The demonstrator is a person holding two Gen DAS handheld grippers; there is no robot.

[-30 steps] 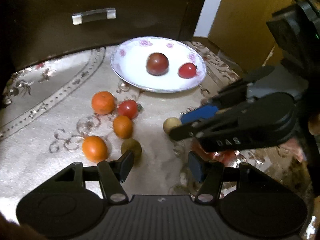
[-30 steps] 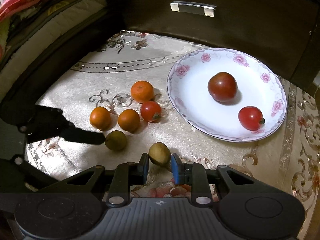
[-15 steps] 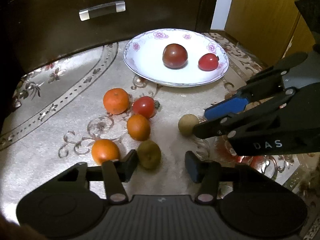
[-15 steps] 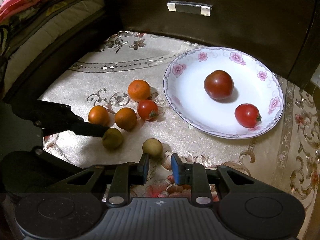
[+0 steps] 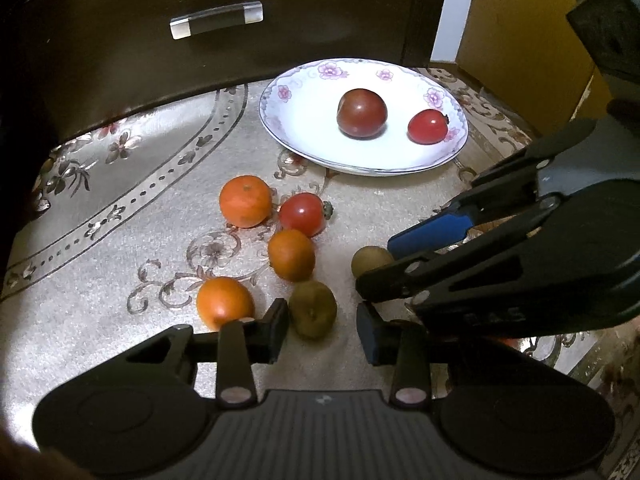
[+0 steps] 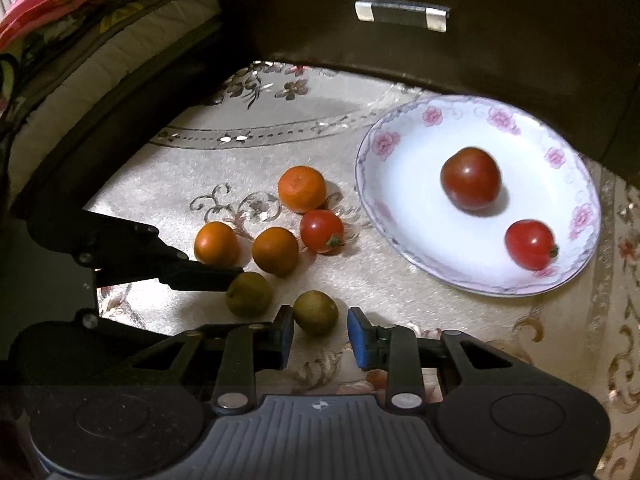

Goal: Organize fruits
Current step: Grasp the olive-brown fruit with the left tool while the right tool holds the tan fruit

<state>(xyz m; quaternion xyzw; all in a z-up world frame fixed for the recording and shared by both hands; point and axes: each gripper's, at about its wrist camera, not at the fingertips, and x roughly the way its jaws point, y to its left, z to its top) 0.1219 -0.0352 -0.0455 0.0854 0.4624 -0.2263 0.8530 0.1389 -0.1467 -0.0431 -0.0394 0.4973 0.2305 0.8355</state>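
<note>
Fingers of the right gripper [image 6: 319, 334] have spread apart since a moment ago, and the left gripper [image 5: 322, 330] has come closer to its fruit. The plate [image 5: 296, 120] holds a dark tomato [image 5: 362, 112] and a red tomato [image 5: 427, 126]. One green fruit [image 6: 316, 312] lies between the right fingertips, untouched; another green fruit [image 5: 312, 309] sits between the left gripper's spread fingers.

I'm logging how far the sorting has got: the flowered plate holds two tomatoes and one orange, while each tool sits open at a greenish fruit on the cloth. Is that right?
Not quite. The flowered plate holds only two tomatoes, a dark one and a red one; no orange is on it. All three oranges lie on the cloth, as the right wrist view shows. The rest stands.
</note>
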